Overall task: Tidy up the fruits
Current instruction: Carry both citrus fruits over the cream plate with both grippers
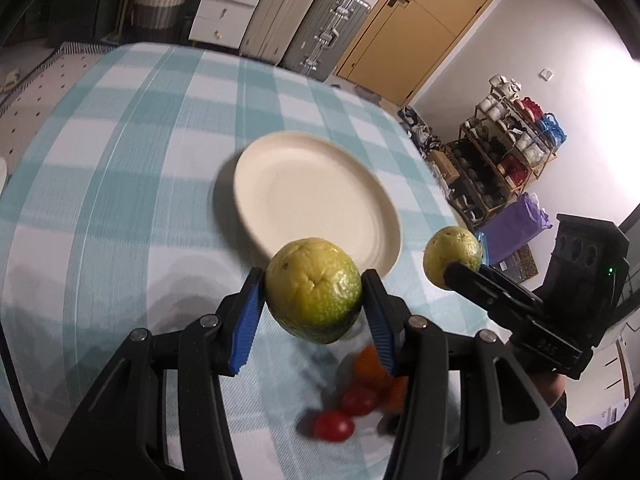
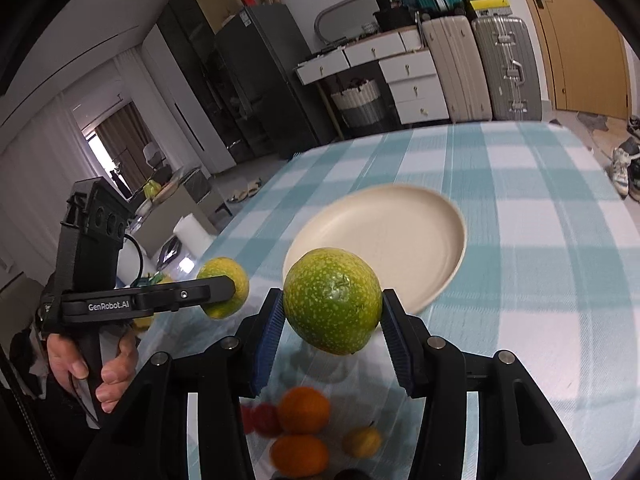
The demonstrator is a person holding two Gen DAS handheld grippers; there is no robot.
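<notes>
Two green fruits are up off the bench — left tool (image 1: 314, 292) clamps one (image 1: 314, 290), right tool (image 2: 332, 310) clamps the other (image 2: 332, 300). Plate (image 1: 280, 152) still bare — oranges (image 2: 304, 410) and tomatoes (image 1: 334, 426) remain.

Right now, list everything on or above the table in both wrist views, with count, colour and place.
Green fruit: two, yellow-green, one in the left gripper, one in the right gripper, both held in the air.
Plate: one, cream, empty, mid-table.
Small red fruits: at least two, near edge.
Orange fruits: two, near edge.
Small yellow fruit: one, beside the orange ones.
Tablecloth: teal-white check.
Left gripper: black, blue pads.
Right gripper: same.
Hand: holds the left gripper's handle.
</notes>
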